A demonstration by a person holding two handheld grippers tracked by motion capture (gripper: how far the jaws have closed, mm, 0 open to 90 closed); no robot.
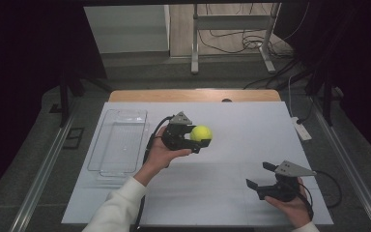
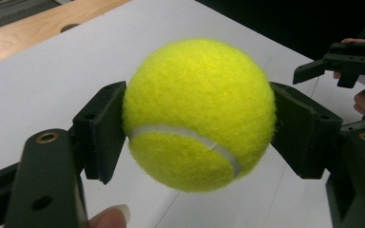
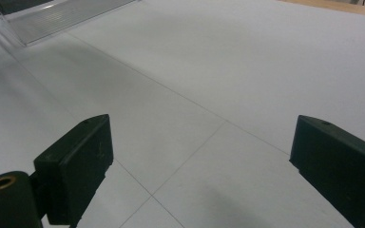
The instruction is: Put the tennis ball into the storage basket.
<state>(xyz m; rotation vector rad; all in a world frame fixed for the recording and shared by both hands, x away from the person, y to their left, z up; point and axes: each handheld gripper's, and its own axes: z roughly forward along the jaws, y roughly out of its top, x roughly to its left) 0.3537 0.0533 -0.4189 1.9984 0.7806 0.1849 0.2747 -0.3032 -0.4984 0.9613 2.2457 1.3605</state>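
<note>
A yellow tennis ball (image 1: 201, 133) hangs above the middle of the white table sheet (image 1: 232, 121), clamped between the jaws of my left gripper (image 1: 200, 138). In the left gripper view the ball (image 2: 197, 114) sits squarely between both black pads (image 2: 102, 130), which press on its sides. My right gripper (image 1: 260, 175) rests low near the front right of the sheet, its jaws spread wide with nothing between them. In the right gripper view its gripper (image 3: 202, 161) points over bare white sheet.
A clear plastic tray (image 1: 118, 142) lies on the left part of the sheet; its corner (image 3: 52, 16) is at the top left in the right gripper view. A white power strip (image 1: 302, 129) lies at the right edge. A wooden strip (image 1: 193, 95) borders the far edge.
</note>
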